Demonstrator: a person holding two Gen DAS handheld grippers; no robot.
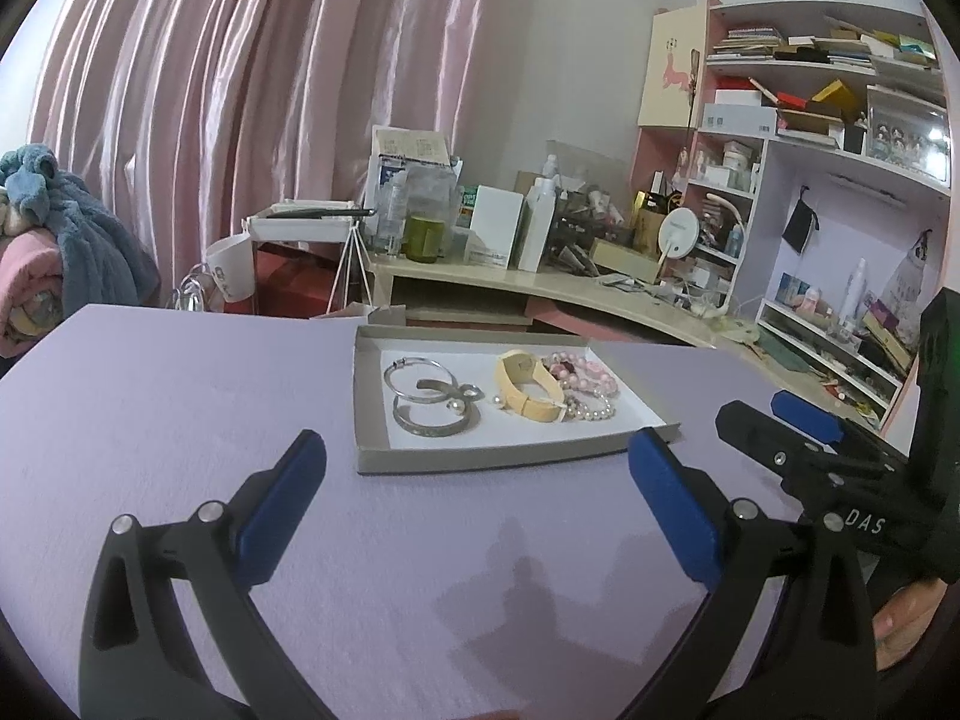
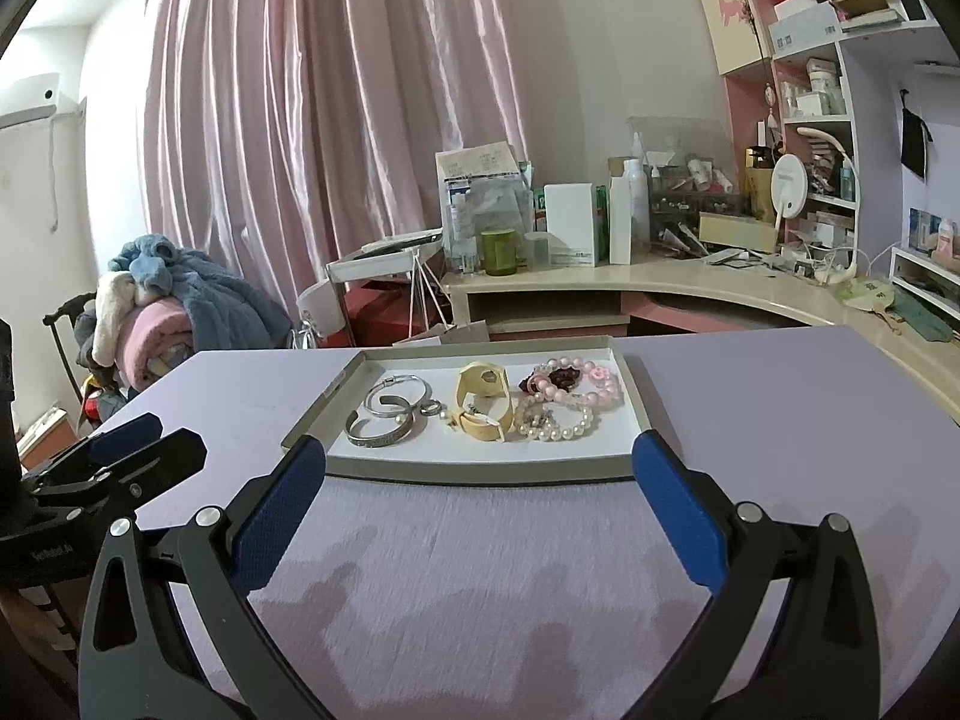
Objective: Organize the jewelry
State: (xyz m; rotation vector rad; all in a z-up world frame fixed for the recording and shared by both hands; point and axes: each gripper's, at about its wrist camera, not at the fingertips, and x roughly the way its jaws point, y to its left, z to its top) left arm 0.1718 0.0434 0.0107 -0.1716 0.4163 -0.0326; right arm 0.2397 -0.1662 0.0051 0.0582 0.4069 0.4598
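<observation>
A shallow grey tray (image 1: 480,459) (image 2: 480,471) lies on the lilac table. In it are silver bangles (image 1: 429,402) (image 2: 384,420) on the left, a cream yellow watch (image 1: 528,387) (image 2: 483,405) in the middle, and pink beads (image 1: 585,372) (image 2: 585,390) and a white pearl bracelet (image 1: 591,411) (image 2: 558,426) on the right. My left gripper (image 1: 477,456) is open and empty, just short of the tray's near edge. My right gripper (image 2: 480,462) is open and empty at the tray's near edge. It shows in the left wrist view (image 1: 774,414), to the right of the tray.
A cluttered desk (image 2: 660,282) with bottles and boxes stands behind the table, with shelves (image 1: 840,138) on the right. A chair piled with blankets (image 2: 168,312) stands at the left, before pink curtains. The left gripper shows at the left edge of the right wrist view (image 2: 150,444).
</observation>
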